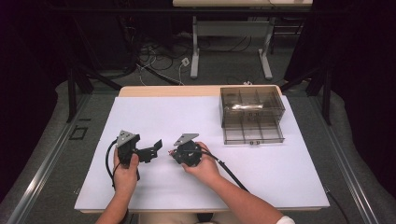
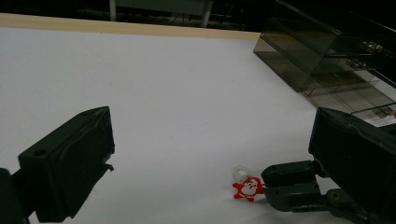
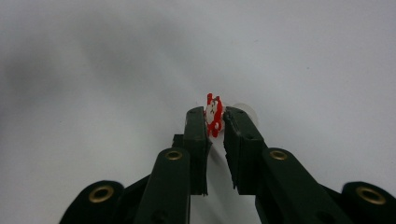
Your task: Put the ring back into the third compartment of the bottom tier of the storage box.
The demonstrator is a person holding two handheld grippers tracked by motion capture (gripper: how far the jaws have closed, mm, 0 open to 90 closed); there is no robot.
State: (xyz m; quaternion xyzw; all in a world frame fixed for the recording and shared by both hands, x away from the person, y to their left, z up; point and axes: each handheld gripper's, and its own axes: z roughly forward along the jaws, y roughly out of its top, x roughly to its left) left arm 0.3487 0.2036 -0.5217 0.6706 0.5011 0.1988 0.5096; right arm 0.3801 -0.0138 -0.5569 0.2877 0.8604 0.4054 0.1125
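A small red and white Santa charm (image 3: 214, 116) with a clear loop rests on the white table (image 1: 187, 116). My right gripper (image 3: 215, 119) points at it, its two narrow black tips touching the charm on both sides, shut on it. From the left gripper view the Santa charm (image 2: 249, 188) sits at the very end of the right gripper (image 2: 268, 184). In the high view the charm (image 1: 172, 152) is a red speck at the right gripper (image 1: 175, 154). My left gripper (image 1: 153, 151) is held just left of it, its jaws wide open and empty (image 2: 212, 126).
A smoky transparent drawer box (image 1: 252, 114) with several compartments stands at the table's far right, its lower drawer pulled out (image 2: 327, 60). Cables trail from both grippers. Desk legs and wires lie on the floor beyond the table's wooden far edge (image 1: 168, 91).
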